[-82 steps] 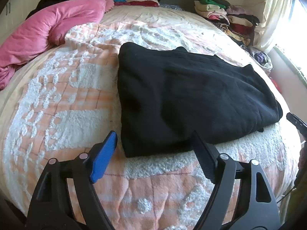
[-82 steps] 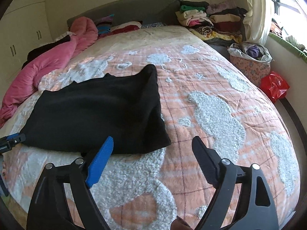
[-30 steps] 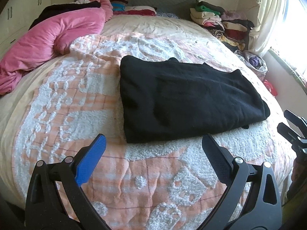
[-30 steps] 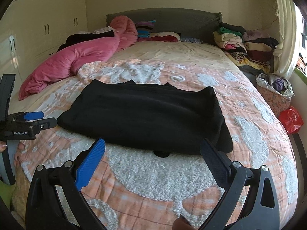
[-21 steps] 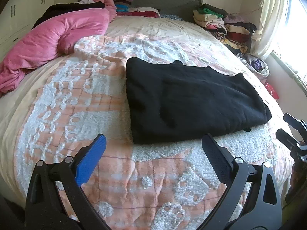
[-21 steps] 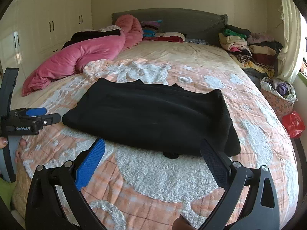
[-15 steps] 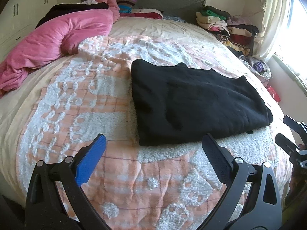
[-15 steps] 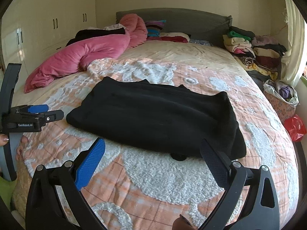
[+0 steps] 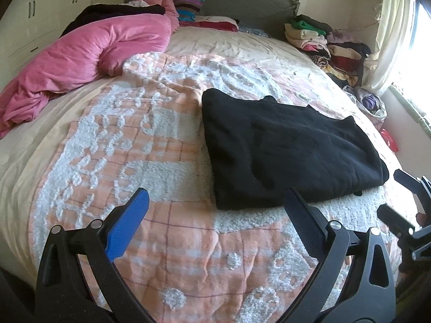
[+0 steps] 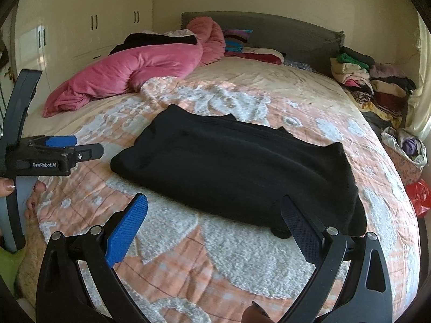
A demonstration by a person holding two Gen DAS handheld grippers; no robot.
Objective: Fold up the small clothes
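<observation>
A black garment [image 9: 285,148] lies folded flat on the orange and white bedspread [image 9: 150,145]; it also shows in the right wrist view [image 10: 242,167]. My left gripper [image 9: 214,202] is open and empty, held above the bedspread short of the garment's near left corner. My right gripper [image 10: 214,207] is open and empty, held above the bedspread near the garment's front edge. The left gripper also shows in the right wrist view [image 10: 80,145], off the garment's left end. The right gripper shows at the right edge of the left wrist view [image 9: 398,196].
A pink duvet [image 9: 80,53] lies bunched at the far left of the bed. Stacks of folded clothes [image 9: 323,43] sit at the far right by the headboard [image 10: 269,32]. A bag of clothes [image 10: 406,145] and a red bag [image 10: 420,193] stand beside the bed.
Both grippers have drawn back from the garment and risen, staying open. The garment lies still, now farther from both.
</observation>
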